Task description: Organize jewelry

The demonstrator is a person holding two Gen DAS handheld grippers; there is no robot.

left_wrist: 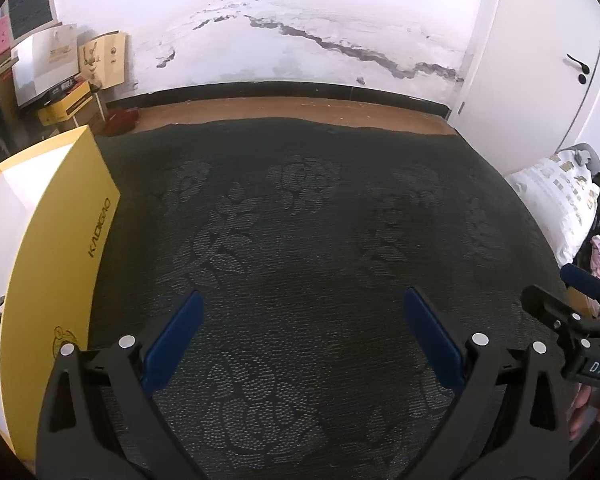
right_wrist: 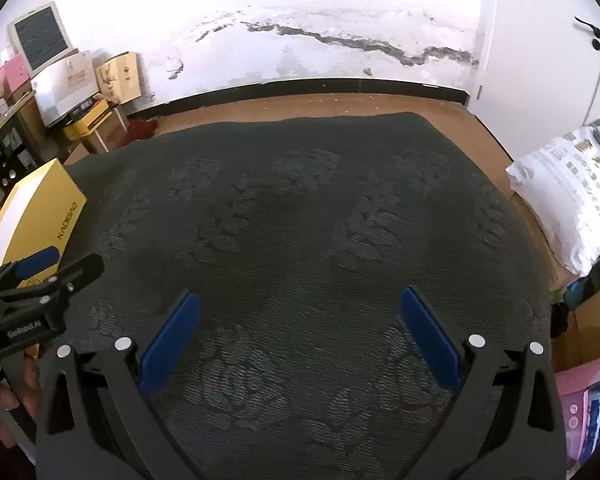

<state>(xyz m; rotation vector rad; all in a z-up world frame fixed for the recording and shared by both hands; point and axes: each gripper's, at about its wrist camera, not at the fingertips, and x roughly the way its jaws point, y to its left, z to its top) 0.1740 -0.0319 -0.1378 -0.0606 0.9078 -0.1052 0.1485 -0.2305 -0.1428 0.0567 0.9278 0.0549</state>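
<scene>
No jewelry shows in either view. A yellow and white box (left_wrist: 56, 248) marked KADIGAO lies on the dark patterned cloth (left_wrist: 308, 240) at the left; it also shows in the right wrist view (right_wrist: 40, 216). My left gripper (left_wrist: 304, 300) is open and empty over the cloth, its left finger close to the box. My right gripper (right_wrist: 300, 300) is open and empty over the cloth's middle. The left gripper (right_wrist: 56, 268) shows at the left of the right wrist view, in front of the box. The right gripper (left_wrist: 560, 300) shows at the right edge of the left wrist view.
The cloth (right_wrist: 300, 220) covers a table standing on a wooden floor (right_wrist: 300, 104). A white printed bag (right_wrist: 572, 188) lies to the right. Cardboard boxes (right_wrist: 116, 72) and shelves stand at the back left. A white door (left_wrist: 540, 60) is at the right.
</scene>
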